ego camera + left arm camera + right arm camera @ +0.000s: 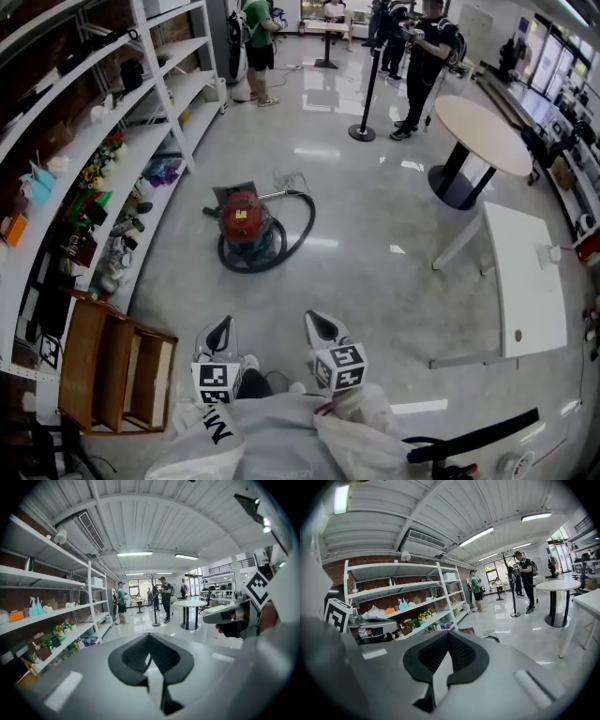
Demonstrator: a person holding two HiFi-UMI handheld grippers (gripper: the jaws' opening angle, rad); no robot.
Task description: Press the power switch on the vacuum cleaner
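**Vacuum on the open floor, both grippers held back and closed**

Room: a large hall with a polished grey floor (pixel 375 216) that reflects the ceiling lights. White shelving (pixel 167 89) runs along the left wall, its boards crowded with small items, including flowers and spray bottles. At right stands a long white table (pixel 525 281), and beyond it a round table (pixel 483 131) on a dark pedestal. A wooden rack (pixel 112 375) sits on the floor at the foot of the shelving, near left. A black stanchion (pixel 366 94) stands at the far end, with several people standing near it.

Task item: the red canister vacuum cleaner (pixel 244 217) rests on the floor left of centre, just beside the shelving. Its dark hose (pixel 298 230) loops around it. The power switch is too small to make out.

Tools: the left gripper (pixel 149 637) and the right gripper (pixel 447 634) are both low in the head view, close to the person's body and well apart from the vacuum. On each, the jaws are pressed together with nothing between them.
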